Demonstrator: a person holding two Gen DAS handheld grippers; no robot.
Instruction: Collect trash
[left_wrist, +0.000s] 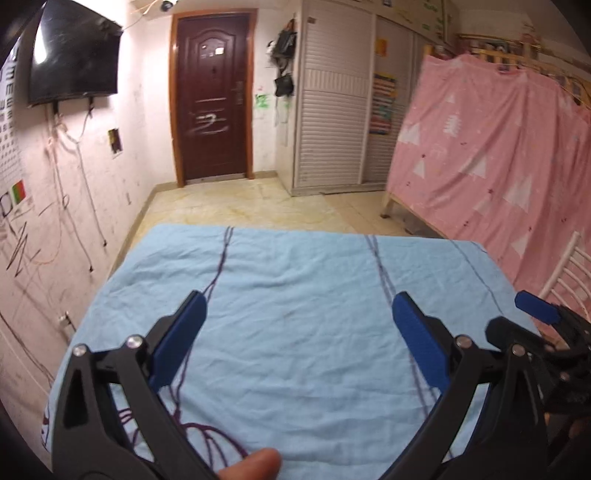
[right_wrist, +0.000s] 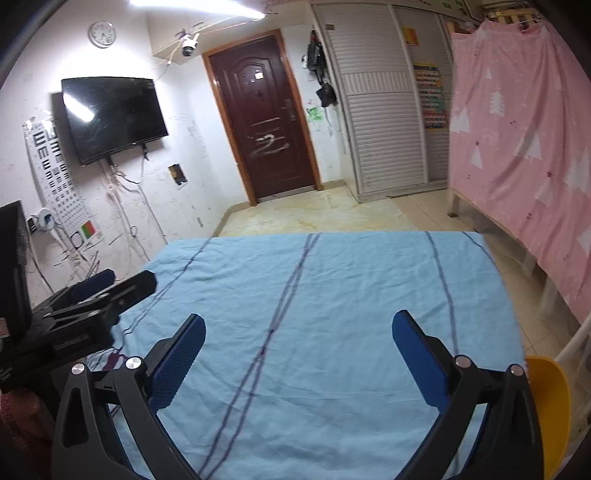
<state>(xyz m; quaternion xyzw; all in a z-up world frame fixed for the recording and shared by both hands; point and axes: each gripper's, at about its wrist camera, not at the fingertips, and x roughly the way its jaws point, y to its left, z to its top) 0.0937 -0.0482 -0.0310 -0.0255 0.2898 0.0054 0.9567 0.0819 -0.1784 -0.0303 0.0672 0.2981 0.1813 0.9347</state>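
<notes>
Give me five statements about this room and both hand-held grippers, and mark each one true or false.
1. The left hand-held gripper is open with nothing between its fingers. True.
2. The right hand-held gripper is shut on a piece of trash. False: it is open and holds nothing.
3. The table is covered by a light blue cloth with dark lines. True.
4. The dark brown door stands wide open. False: it is closed.
5. A television hangs on the wall to the left of the door. True.
</notes>
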